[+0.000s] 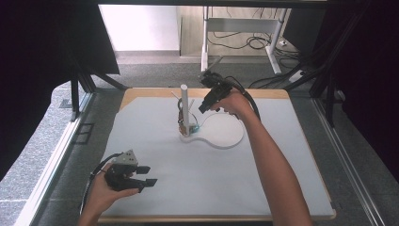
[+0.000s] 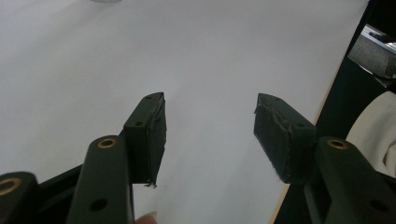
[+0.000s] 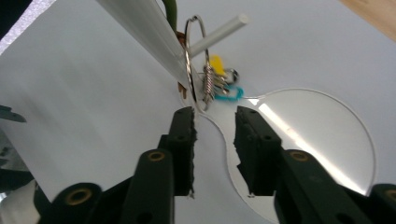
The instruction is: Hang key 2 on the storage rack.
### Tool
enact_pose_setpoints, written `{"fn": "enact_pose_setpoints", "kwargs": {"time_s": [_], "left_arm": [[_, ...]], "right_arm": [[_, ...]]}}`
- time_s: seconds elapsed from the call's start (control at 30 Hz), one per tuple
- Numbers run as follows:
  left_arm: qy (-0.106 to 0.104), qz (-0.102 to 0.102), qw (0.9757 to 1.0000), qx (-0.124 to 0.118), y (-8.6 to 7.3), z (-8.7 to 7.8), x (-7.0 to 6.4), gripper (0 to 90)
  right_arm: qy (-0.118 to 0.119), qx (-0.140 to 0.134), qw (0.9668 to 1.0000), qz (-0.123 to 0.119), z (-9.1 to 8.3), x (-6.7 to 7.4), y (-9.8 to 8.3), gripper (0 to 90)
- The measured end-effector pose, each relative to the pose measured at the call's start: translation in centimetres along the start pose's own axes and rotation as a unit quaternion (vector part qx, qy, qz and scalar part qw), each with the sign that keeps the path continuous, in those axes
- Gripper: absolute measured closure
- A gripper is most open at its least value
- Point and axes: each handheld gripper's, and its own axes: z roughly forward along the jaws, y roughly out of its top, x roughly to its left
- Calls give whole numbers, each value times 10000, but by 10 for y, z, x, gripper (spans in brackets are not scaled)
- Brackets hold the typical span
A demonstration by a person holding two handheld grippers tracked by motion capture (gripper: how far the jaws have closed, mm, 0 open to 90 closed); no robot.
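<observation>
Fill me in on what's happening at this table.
A person works at a white table with a gripper in each hand. The right gripper is up at a white stand with an upright post; a metal ring with small bits clipped to it hangs on a side peg. Its jaws are open just short of the ring, with nothing between them. The left gripper waits open over bare tabletop near the front edge.

- White stand (image 1: 184,109): upright post on a flat white base (image 1: 221,134), worktop (image 1: 211,179) centre-back.
- Small coloured bits (image 1: 185,126) hang at the post's foot.
- Right gripper (image 1: 207,100) at the post's 2 o'clock, angled down toward it, close by.
- Left gripper (image 1: 147,175) at 7 o'clock, well apart from the stand, fingers (image 1: 150,182) spread with nothing between.
</observation>
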Motion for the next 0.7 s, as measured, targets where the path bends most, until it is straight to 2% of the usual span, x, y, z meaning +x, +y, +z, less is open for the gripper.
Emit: {"fn": "enact_pose_setpoints", "kwargs": {"time_s": [0.17, 0.23, 0.3, 0.4, 0.53, 0.7], "left_arm": [[22, 20, 10000, 46, 0, 1, 0, 443], [25, -44, 10000, 2, 0, 2, -1, 442], [36, -38, 10000, 22, 0, 2, -1, 442], [49, 4, 10000, 27, 1, 1, -2, 442], [63, -3, 10000, 49, 1, 1, -2, 441], [88, -6, 9999, 76, 0, 2, -3, 439]], "right_arm": [[-156, -301, 9994, -98, -16, -3, -24, 585], [-152, -447, 9989, -72, -22, -4, -37, 564], [-154, -506, 9986, -57, -25, -5, -46, 554], [-130, -707, 9974, -62, -31, -7, -68, 538], [-89, -915, 9957, -108, -33, -9, -95, 527], [-35, -1143, 9934, -110, -28, -13, -138, 518]]}}
